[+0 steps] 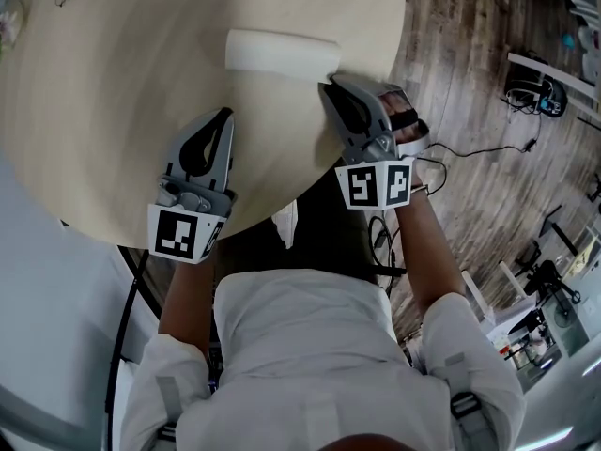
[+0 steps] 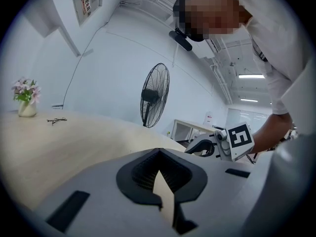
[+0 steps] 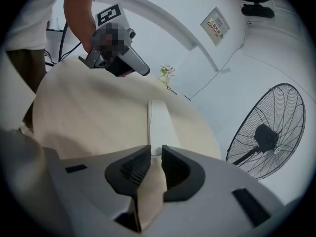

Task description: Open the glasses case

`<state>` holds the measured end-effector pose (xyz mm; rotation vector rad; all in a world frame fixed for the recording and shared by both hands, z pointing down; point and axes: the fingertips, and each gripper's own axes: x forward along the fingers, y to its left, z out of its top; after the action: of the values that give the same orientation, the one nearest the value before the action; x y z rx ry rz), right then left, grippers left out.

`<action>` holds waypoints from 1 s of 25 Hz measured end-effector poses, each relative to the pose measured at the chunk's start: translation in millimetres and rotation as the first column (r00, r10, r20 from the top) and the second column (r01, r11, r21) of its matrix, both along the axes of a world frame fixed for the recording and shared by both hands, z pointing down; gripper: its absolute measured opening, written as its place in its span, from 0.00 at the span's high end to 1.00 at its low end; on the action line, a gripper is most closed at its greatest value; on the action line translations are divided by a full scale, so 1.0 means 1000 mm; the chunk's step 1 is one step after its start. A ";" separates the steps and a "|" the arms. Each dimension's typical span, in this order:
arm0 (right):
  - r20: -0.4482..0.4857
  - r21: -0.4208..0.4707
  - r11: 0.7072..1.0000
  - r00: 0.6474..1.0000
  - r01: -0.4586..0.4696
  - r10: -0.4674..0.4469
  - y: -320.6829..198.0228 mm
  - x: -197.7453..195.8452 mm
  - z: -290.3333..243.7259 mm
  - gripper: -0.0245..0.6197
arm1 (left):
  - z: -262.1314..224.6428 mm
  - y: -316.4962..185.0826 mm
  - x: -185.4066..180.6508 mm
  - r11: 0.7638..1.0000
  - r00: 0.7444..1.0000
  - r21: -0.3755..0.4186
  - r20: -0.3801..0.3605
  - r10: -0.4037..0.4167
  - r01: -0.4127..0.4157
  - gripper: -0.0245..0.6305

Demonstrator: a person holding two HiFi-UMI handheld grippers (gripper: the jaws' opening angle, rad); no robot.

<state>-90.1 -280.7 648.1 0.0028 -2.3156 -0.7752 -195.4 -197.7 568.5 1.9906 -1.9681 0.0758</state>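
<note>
**Case shut, grippers short of it**

At the table's (image 1: 113,92) near edge, my left gripper (image 1: 225,114) sat closed and empty. My right gripper (image 1: 327,85), jaws narrowly apart, held nothing. Just beyond it, by the right edge, lay the glasses case (image 1: 282,53). It looked light, rigid and slick, so I'd pinch at the lid seam.

— What is the person wearing?
— A white short-sleeved shirt (image 1: 310,346) with grey tabs (image 1: 170,390) on the sleeves, over dark trousers (image 1: 324,242).
— And the tools?
— The left gripper (image 1: 223,116) and the right gripper (image 1: 326,86) both have pale grey shells, with black ribbed pads (image 3: 129,171) lining the jaws. At the back, the left cube (image 1: 180,236) and the right cube (image 1: 376,185) are white with black square markers
</note>
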 end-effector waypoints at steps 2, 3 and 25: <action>0.006 -0.009 1.000 1.000 -0.001 0.001 0.000 0.000 -0.002 0.86 | 0.000 0.000 0.000 1.000 1.000 -0.002 0.000 0.002 -0.002 0.94; 0.008 -0.014 1.000 1.000 -0.003 0.003 0.000 -0.001 -0.003 0.86 | -0.001 -0.001 0.000 1.000 1.000 -0.003 -0.001 0.004 -0.004 0.94; 0.077 -0.077 0.997 0.997 -0.019 0.025 -0.008 -0.010 -0.042 0.90 | -0.021 0.001 -0.007 1.000 1.000 0.019 -0.007 -0.014 0.014 0.94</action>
<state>-100.3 -288.7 606.5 0.0248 -2.4130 -0.6868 -202.0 -197.0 548.0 1.9861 -1.9854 0.0471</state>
